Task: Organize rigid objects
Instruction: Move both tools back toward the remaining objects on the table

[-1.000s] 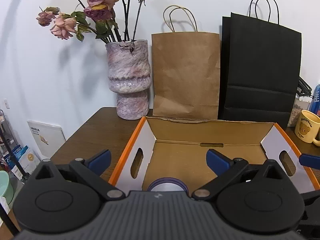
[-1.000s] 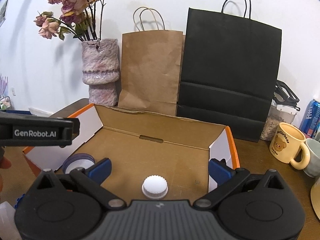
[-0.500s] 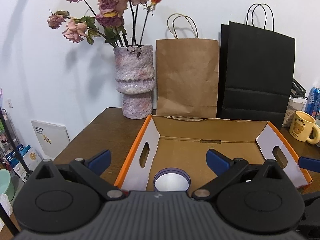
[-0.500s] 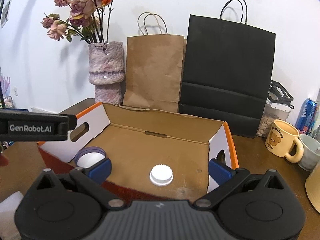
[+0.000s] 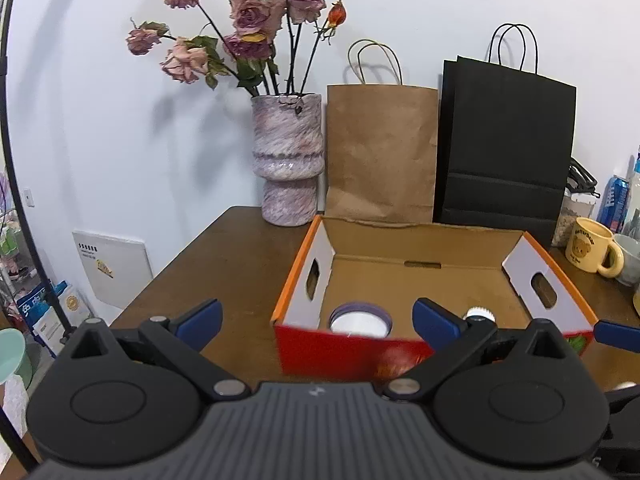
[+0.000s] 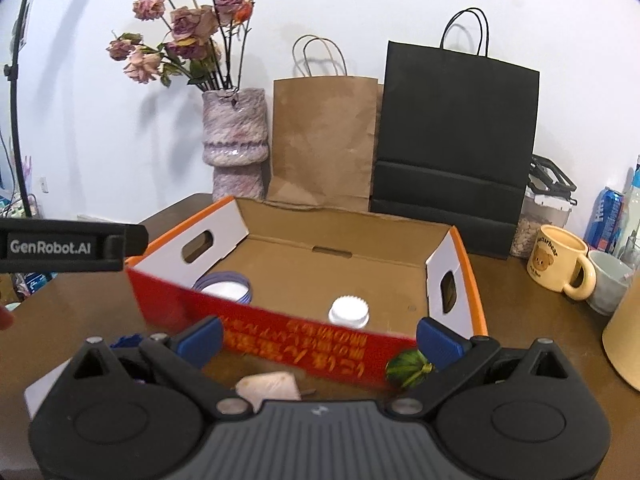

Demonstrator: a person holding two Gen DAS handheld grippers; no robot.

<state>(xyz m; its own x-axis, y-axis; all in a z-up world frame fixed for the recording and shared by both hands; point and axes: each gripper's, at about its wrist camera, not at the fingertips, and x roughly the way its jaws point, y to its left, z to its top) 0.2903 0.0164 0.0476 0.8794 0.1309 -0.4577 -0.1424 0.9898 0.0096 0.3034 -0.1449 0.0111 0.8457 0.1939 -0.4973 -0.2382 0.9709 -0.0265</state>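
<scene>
An open cardboard box (image 5: pixel 424 256) with orange rims and a red front wall sits on the brown table; it also shows in the right wrist view (image 6: pixel 360 252). Inside lie a purple-rimmed lid (image 5: pixel 360 322) (image 6: pixel 225 289) at the left and a white ridged cap (image 6: pixel 349 310) (image 5: pixel 480 313) near the front. My left gripper (image 5: pixel 316 318) is open and empty, in front of the box. My right gripper (image 6: pixel 318 338) is open and empty, before the red wall. A pale conical object (image 6: pixel 269 387) and a small green striped ball (image 6: pixel 408 363) lie on the table just ahead of it.
A marbled vase of dried roses (image 5: pixel 287 160), a brown paper bag (image 5: pixel 380 152) and a black paper bag (image 5: pixel 504 148) stand behind the box. A yellow bear mug (image 6: pixel 558 262), a grey cup (image 6: pixel 610 280), a jar and a blue can (image 6: pixel 602 222) stand at the right.
Both grippers have pulled back and away from the box, so its red front wall and the table before it now show. The lid and cap stay in the box.
</scene>
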